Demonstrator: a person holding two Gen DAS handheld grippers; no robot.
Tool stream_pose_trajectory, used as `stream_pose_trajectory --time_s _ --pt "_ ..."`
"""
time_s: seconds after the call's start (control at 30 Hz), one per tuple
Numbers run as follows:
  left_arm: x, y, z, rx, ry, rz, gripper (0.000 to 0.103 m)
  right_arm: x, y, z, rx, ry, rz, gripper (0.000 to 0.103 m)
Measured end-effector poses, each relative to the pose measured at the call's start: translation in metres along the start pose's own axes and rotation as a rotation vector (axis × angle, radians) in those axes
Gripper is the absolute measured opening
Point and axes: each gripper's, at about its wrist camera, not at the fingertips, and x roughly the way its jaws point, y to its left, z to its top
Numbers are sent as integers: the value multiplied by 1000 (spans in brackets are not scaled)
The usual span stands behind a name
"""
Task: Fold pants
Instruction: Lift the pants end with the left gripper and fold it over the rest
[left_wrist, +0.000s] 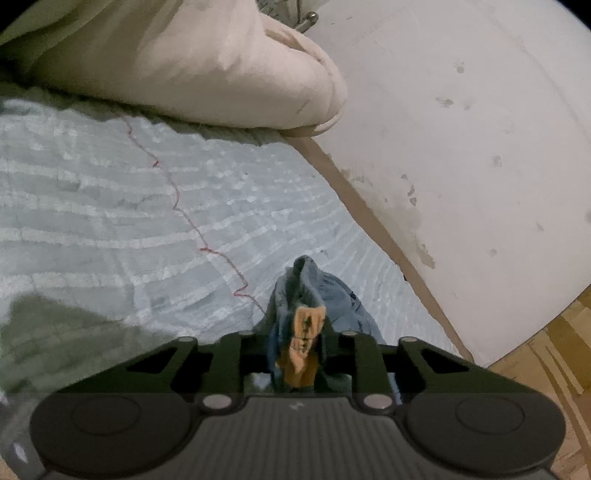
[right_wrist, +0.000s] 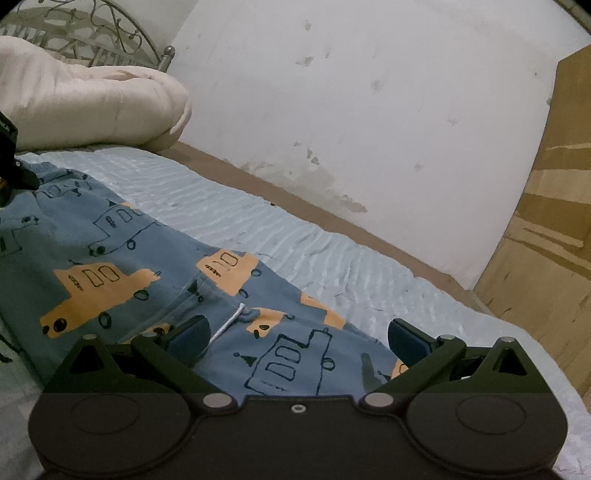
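Blue pants (right_wrist: 122, 254) printed with orange trucks lie spread flat on the pale blue bedsheet (right_wrist: 295, 229), a white drawstring (right_wrist: 227, 325) showing at the waist. My right gripper (right_wrist: 297, 341) hovers over the waist end, open, with both dark pads apart and nothing pinched. In the left wrist view my left gripper (left_wrist: 301, 343) is shut on a bunched edge of the pants (left_wrist: 317, 291), with blue and orange cloth squeezed between its fingers. The left gripper (right_wrist: 9, 173) also peeks in at the far left edge of the right wrist view, at the pants' far end.
A cream quilt (left_wrist: 221, 62) is piled at the head of the bed before a metal headboard (right_wrist: 92, 33). A stained white wall (left_wrist: 461, 129) runs along the bed's far side. Wooden furniture (right_wrist: 554, 221) stands at the right. A loose red thread (left_wrist: 192, 221) lies on the sheet.
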Motion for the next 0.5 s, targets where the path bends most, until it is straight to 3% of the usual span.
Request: stream_pose_trajectory --time_s 0.3,0.5 --pt "-16 -31 -5 164 -62 41 19 -27 -18 6 81 -76 19 102" --pt "-36 -62 -4 233 -93 19 19 -22 -1 3 4 -20 59 102"
